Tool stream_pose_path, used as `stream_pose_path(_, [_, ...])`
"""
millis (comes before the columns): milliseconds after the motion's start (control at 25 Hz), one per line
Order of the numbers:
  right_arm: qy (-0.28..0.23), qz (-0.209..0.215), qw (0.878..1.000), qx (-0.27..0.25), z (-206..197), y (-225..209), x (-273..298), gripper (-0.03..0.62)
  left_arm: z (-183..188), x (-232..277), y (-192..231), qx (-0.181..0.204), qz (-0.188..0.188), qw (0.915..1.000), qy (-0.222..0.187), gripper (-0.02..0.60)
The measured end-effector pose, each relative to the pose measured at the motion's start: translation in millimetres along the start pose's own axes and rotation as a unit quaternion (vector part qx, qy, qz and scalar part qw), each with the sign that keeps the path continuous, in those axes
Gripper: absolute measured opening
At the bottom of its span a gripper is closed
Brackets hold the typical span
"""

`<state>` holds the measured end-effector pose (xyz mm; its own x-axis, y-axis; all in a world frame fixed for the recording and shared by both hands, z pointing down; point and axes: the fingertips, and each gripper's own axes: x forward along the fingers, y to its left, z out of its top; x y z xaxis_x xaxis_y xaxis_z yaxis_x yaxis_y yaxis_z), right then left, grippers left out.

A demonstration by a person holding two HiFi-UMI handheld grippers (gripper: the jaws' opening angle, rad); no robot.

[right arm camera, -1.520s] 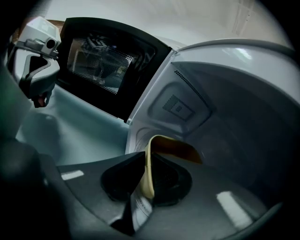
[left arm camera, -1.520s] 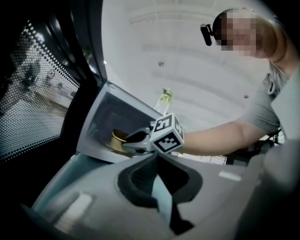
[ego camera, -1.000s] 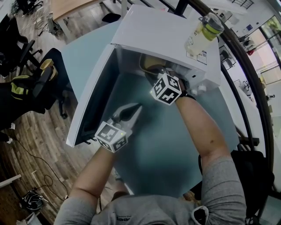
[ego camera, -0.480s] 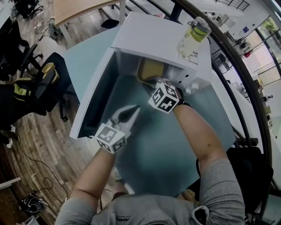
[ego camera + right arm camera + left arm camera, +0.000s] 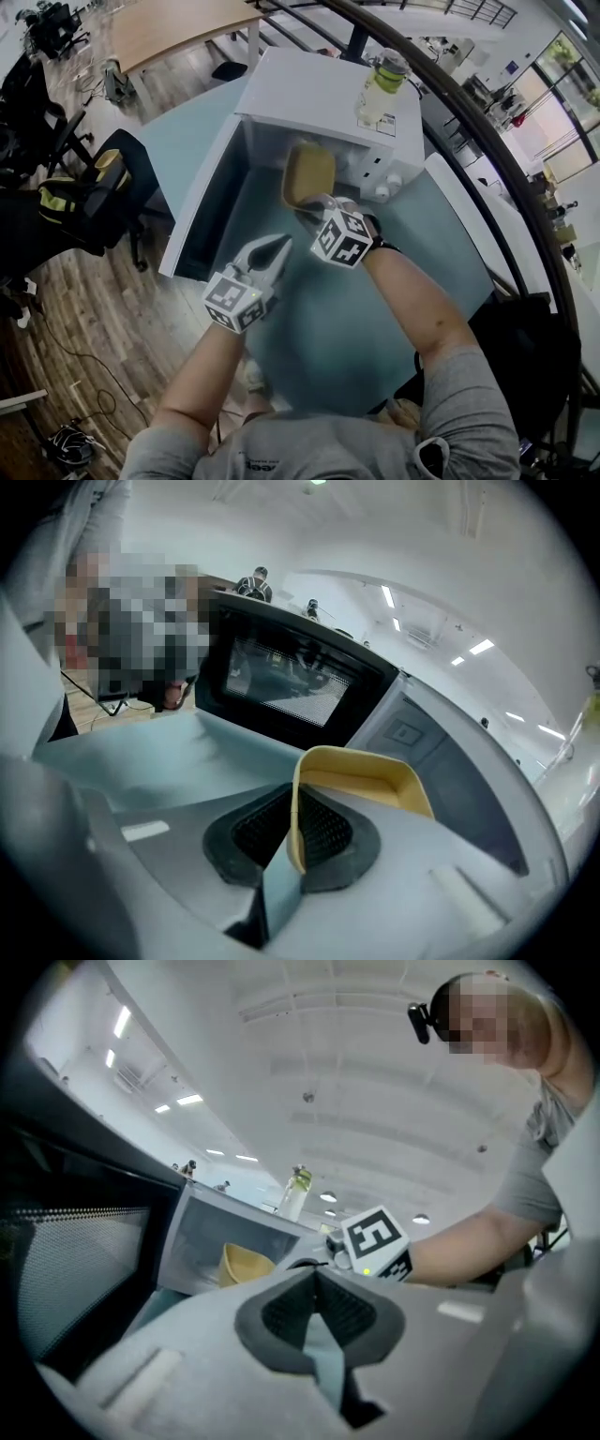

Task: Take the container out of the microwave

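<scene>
The yellow container [image 5: 309,173] hangs just in front of the white microwave's [image 5: 319,89] open cavity, above the teal table. My right gripper [image 5: 315,208] is shut on its near rim. In the right gripper view the rim [image 5: 296,808] is pinched between the two dark pads, and the container [image 5: 366,778] stands out beyond them. My left gripper [image 5: 277,244] hovers over the table to the left of the right one, shut and holding nothing. From the left gripper view its pads [image 5: 315,1277] meet, with the container [image 5: 246,1265] beyond them.
The microwave door [image 5: 192,216] stands open to the left, dark-windowed [image 5: 291,682]. A bottle [image 5: 380,86] stands on top of the microwave. The teal table [image 5: 375,319] spreads in front. Office chairs [image 5: 84,187] stand on the wood floor at the left.
My right gripper has drawn the yellow container out of the microwave cavity toward me. The left gripper has drifted a little with it, still shut.
</scene>
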<state>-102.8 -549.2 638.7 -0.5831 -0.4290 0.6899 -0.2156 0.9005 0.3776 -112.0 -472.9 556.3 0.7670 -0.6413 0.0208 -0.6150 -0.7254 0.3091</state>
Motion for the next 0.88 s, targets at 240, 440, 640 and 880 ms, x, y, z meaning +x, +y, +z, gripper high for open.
stream_pose_path(240, [-0.020,-0.002,1.000,0.016,18.3,33.0,-50.9,0.018,21.3,-21.7,-39.1,0.014,-0.008,0.9999,-0.005,0.018])
stream_pose_path(440, [-0.027,-0.017,0.999,0.019,28.0,54.1,-100.9,0.018,39.4,-35.9,-83.6,0.033,-0.022,0.9992,-0.010,0.018])
stream_pose_path(640, [-0.034,-0.039,0.999,0.015,46.7,61.6,-152.9,0.018,70.9,-46.1,-124.5,0.052,-0.037,0.9976,-0.026,0.018])
stream_pose_path(880, [-0.042,-0.071,0.997,0.009,68.1,54.5,-232.4,0.018,122.3,-42.5,-180.2,0.074,-0.063,0.9941,-0.048,0.018])
